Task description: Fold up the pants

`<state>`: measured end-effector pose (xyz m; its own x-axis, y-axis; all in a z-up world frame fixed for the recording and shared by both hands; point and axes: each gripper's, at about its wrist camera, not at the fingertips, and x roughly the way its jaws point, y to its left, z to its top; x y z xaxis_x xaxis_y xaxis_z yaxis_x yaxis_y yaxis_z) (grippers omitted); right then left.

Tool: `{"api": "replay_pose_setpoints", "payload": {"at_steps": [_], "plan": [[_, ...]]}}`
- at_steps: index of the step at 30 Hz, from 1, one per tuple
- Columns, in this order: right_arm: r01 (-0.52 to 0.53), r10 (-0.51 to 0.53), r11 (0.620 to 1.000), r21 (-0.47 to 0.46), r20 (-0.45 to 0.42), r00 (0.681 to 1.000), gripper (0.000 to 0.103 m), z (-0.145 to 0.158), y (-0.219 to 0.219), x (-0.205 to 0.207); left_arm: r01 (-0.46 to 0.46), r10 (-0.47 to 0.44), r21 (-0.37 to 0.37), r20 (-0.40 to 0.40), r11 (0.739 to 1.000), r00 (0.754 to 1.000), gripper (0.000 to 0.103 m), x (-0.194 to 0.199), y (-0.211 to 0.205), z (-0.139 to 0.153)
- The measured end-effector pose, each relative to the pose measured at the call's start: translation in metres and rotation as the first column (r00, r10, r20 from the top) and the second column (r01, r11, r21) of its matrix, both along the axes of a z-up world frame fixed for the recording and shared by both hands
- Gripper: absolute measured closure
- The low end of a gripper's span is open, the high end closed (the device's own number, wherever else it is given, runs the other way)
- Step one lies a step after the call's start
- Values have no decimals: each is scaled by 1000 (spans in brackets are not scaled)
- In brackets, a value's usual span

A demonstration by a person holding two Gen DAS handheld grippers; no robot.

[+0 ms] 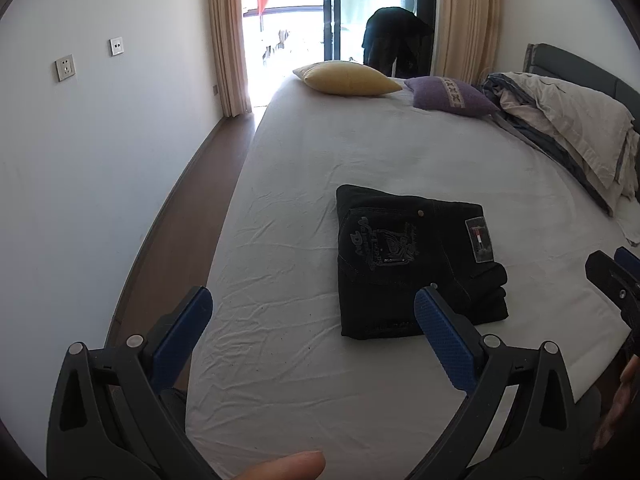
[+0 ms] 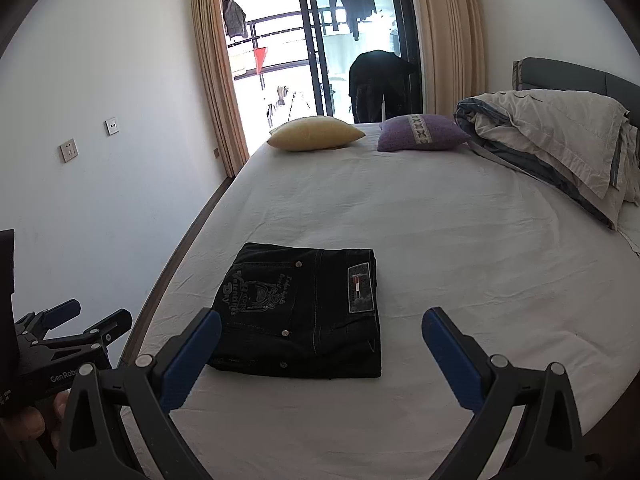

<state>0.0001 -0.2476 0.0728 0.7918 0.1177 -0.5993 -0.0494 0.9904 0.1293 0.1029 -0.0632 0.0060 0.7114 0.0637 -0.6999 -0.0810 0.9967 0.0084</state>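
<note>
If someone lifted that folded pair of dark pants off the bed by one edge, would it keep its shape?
Probably not. The pants are several loose layers of soft denim, so lifted by one edge they would likely droop and unfold. The stack looks thick, so fairly heavy for its size. Pushed across the wrinkled sheet, it would likely drag and bunch, not slide.

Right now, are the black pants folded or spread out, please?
Folded: the pants lie as a compact stacked rectangle on the bed.

Count: 1 folded pair of black pants (image 2: 304,312), 2 grippers, namely left gripper (image 1: 312,312) and right gripper (image 2: 322,330), 2 cushions, i.e. yellow cushion (image 2: 316,133) and purple cushion (image 2: 422,132), 1 bundled duvet (image 2: 552,132), 2 wall sockets (image 2: 69,150), 1 bed (image 2: 460,240).
</note>
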Motion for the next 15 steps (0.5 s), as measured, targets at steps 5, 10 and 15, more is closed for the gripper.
{"api": "replay_pose_setpoints", "payload": {"at_steps": [5, 10, 15], "plan": [[-18, 17, 1000, -6, -29, 999, 0, -8, 8, 3, 5, -5, -3, -25, 1000, 1000, 0, 8, -2, -12], [-22, 22, 1000, -10, -49, 999, 0, -14, 12, 4, 13, -13, -12, -45, 1000, 999, 0, 10, -4, -18], [-22, 21, 1000, -16, -60, 998, 0, -16, 15, 2, 15, -16, -14, -58, 1000, 998, 0, 12, -6, -22]]}}
